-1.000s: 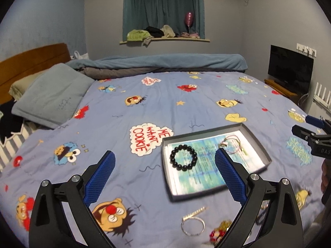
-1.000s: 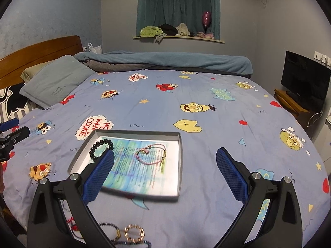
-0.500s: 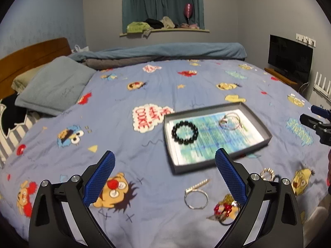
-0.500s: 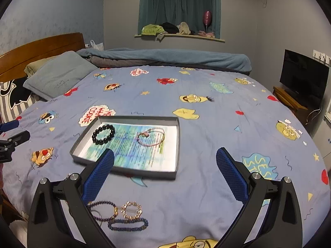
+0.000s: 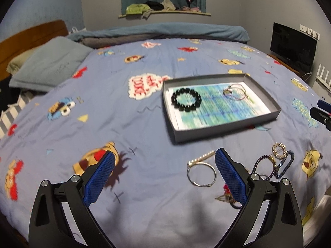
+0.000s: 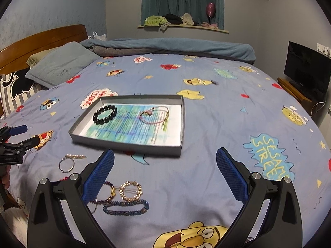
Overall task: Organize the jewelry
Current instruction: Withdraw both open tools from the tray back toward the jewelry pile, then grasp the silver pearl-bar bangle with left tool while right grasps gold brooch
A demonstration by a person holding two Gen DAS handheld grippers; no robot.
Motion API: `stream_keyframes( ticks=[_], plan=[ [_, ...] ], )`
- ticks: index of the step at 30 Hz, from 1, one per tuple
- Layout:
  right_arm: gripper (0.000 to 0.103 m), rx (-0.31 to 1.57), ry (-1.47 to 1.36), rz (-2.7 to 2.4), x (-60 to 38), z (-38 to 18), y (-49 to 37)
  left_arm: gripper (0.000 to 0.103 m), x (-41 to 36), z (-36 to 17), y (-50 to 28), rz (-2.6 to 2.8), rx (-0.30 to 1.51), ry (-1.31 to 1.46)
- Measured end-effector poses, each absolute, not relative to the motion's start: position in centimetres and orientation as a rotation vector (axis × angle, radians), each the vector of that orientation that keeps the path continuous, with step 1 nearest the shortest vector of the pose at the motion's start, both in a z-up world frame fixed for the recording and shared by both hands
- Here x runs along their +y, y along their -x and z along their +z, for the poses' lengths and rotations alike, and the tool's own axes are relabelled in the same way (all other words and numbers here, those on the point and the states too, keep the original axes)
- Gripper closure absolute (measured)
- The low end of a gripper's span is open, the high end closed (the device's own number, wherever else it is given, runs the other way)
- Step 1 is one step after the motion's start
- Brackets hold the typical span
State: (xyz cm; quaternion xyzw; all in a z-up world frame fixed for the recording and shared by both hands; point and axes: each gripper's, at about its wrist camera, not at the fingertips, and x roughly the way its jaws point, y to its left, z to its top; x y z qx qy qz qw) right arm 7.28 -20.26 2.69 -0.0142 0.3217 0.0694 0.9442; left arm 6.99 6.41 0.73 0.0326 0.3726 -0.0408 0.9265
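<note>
Left wrist: silver bangle [image 5: 201, 173] just left of right claw finger [image 5: 229, 175]

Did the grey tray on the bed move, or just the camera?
Cannot tell for sure. The grey tray keeps its place beside the cookie print, so likely only the left tongs backed away.

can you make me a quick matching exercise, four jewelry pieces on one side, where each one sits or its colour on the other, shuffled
Column 1:
1. black bead bracelet
2. pink cord bracelet
3. silver bangle
4. blue bead bracelet

Column 2:
A. on the bedsheet, ahead of the left gripper
B. in the grey tray, right side
C. on the bedsheet, nearest the right gripper
D. in the tray, left side

Pairs: 1-D, 2-B, 3-A, 4-C
</note>
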Motion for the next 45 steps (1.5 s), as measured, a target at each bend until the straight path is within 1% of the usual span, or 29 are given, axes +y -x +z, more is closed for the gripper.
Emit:
stream_keyframes(
  ticks=[10, 20, 21, 22, 23, 24, 25, 27, 28, 29, 30, 31, 32, 34, 36, 37, 39, 40, 42, 44, 45],
  plan=[
    [0.006, 0.732, 0.048, 0.166, -20.1, -1.5, -7.7, 0.007, 4.7, -3.5, -7.8, -0.148, 0.845, -0.085],
    [0.006, 0.776, 0.069, 0.186, -19.3, -4.0, -8.4, 0.009, 2.0, -5.3, -11.0, -0.199, 0.874, -0.142],
    [0.006, 0.781, 0.07, 0.187, -19.3, -4.2, -8.5, 0.012, 1.7, -5.6, -11.4, -0.194, 0.884, -0.156],
    [0.006, 0.783, 0.071, 0.188, -19.3, -4.3, -8.5, 0.02, 1.3, -6.0, -11.7, -0.212, 0.894, -0.166],
    [0.006, 0.786, 0.07, 0.19, -19.3, -4.5, -8.6, 0.023, 1.0, -6.2, -11.9, -0.229, 0.9, -0.171],
    [0.006, 0.79, 0.07, 0.191, -19.3, -4.7, -8.6, 0.03, 0.8, -6.5, -12.2, -0.247, 0.908, -0.179],
    [0.006, 0.795, 0.07, 0.191, -19.3, -4.9, -8.7, 0.032, 0.4, -6.7, -12.4, -0.253, 0.912, -0.199],
    [0.006, 0.802, 0.069, 0.194, -19.4, -5.1, -8.8, 0.041, 0.1, -6.9, -12.7, -0.256, 0.909, -0.229],
    [0.006, 0.806, 0.068, 0.196, -19.4, -5.2, -8.9, 0.047, 0.0, -6.9, -12.8, -0.261, 0.908, -0.235],
    [0.006, 0.807, 0.069, 0.199, -19.3, -5.3, -8.9, 0.052, -0.1, -7.0, -12.9, -0.271, 0.913, -0.237],
    [0.006, 0.808, 0.07, 0.201, -19.3, -5.4, -8.8, 0.063, 0.0, -7.1, -12.8, -0.28, 0.915, -0.237],
    [0.006, 0.809, 0.07, 0.204, -19.3, -5.4, -8.8, 0.072, -0.1, -7.2, -12.8, -0.284, 0.915, -0.241],
    [0.006, 0.809, 0.069, 0.207, -19.2, -5.5, -8.8, 0.075, -0.1, -7.2, -12.7, -0.284, 0.912, -0.251],
    [0.006, 0.81, 0.063, 0.222, -19.1, -5.6, -8.7, 0.086, -0.2, -7.2, -12.5, -0.277, 0.899, -0.27],
    [0.006, 0.813, 0.063, 0.243, -18.8, -5.6, -8.7, 0.088, 0.0, -7.1, -12.5, -0.277, 0.896, -0.26],
    [0.008, 0.807, 0.065, 0.251, -18.6, -5.7, -8.7, 0.091, 0.1, -7.0, -12.5, -0.276, 0.893, -0.254],
    [0.018, 0.796, 0.082, 0.267, -18.0, -5.6, -8.5, 0.097, 0.4, -6.9, -12.4, -0.276, 0.891, -0.241],
    [0.023, 0.795, 0.087, 0.273, -17.8, -5.6, -8.4, 0.097, 0.4, -6.9, -12.3, -0.276, 0.891, -0.238],
    [0.025, 0.798, 0.082, 0.289, -17.5, -5.6, -8.3, 0.097, 0.4, -7.0, -12.2, -0.275, 0.89, -0.239],
    [0.032, 0.795, 0.088, 0.309, -17.2, -5.6, -8.1, 0.097, 0.3, -7.0, -12.0, -0.275, 0.885, -0.249],
    [0.034, 0.79, 0.1, 0.316, -16.9, -5.5, -7.9, 0.097, 0.4, -7.1, -12.0, -0.275, 0.885, -0.251]
  ],
)
